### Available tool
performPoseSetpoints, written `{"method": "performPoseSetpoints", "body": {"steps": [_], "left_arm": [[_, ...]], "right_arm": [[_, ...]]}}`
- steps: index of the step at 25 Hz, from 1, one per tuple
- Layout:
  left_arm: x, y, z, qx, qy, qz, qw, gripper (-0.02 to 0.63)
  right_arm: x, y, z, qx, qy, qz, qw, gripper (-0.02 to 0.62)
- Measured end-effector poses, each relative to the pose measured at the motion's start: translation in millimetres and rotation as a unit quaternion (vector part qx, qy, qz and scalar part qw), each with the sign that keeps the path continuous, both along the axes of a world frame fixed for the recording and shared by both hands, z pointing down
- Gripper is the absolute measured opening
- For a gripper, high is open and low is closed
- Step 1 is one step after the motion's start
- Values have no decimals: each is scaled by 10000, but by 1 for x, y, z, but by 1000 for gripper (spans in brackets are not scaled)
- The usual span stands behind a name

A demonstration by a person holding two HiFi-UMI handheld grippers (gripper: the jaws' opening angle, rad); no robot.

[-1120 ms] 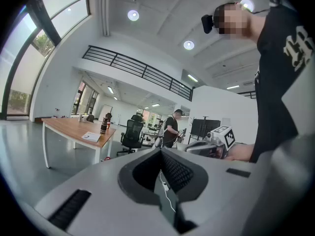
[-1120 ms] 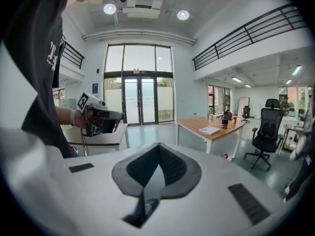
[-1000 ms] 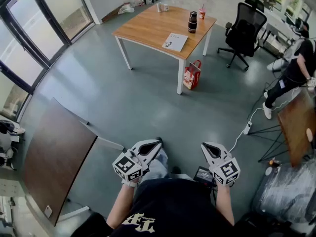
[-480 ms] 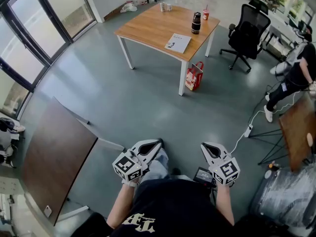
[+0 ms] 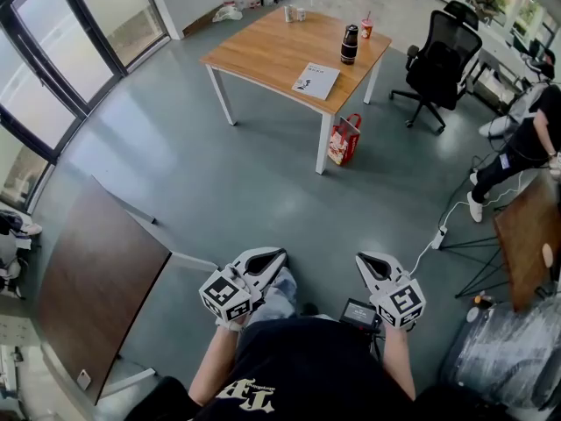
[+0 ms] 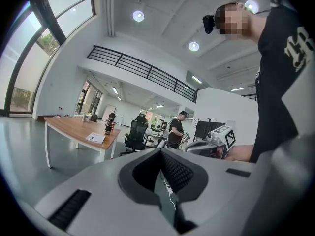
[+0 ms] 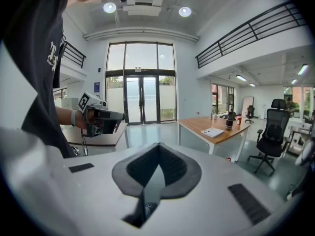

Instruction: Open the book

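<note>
Grey floor (image 5: 219, 174) fills a wide office hall, with tall windows (image 5: 53, 60) along the left. Well ahead of the person stands a wooden table (image 5: 263, 51). The book (image 5: 316, 79) lies flat and shut on it, near the corner closest to the person and well apart from both grippers. Behind the book a dark bottle (image 5: 350, 44) stands upright, with a red cup (image 5: 366, 28) beyond it and two small cups (image 5: 292, 12) at the far edge. A red bag (image 5: 344, 137) sits on the floor against the table's near leg, just below the book's corner. A black chair (image 5: 443, 55) stands to the right of the table. Further right, at the picture's edge, is another person (image 5: 526, 134) in black. A white power strip (image 5: 439, 231) and its cable lie on the floor at the right front, beside a brown board (image 5: 526, 226) on thin black legs. A dark brown tabletop (image 5: 96, 279) stands close on the left.

Both grippers are held low before the person's body, side by side and apart, pointing toward the table. The left gripper (image 5: 280, 254) has its jaws together with nothing between them. The right gripper (image 5: 359, 258) is likewise closed and empty. Between the grippers and the table lies open floor. The bag and the chair stand by the table's near and right sides.
</note>
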State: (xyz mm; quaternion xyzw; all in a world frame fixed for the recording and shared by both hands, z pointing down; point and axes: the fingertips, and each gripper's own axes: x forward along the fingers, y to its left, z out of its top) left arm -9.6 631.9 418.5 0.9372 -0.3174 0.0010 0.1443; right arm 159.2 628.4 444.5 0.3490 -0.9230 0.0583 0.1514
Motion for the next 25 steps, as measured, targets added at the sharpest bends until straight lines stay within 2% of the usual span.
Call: {"method": "performPoseSetpoints", "body": {"steps": [25], "left_arm": [[-9, -72, -6, 17, -16, -134, 9999, 6]], "right_arm": [[-14, -75, -6, 4, 26, -219, 9998, -11]]}}
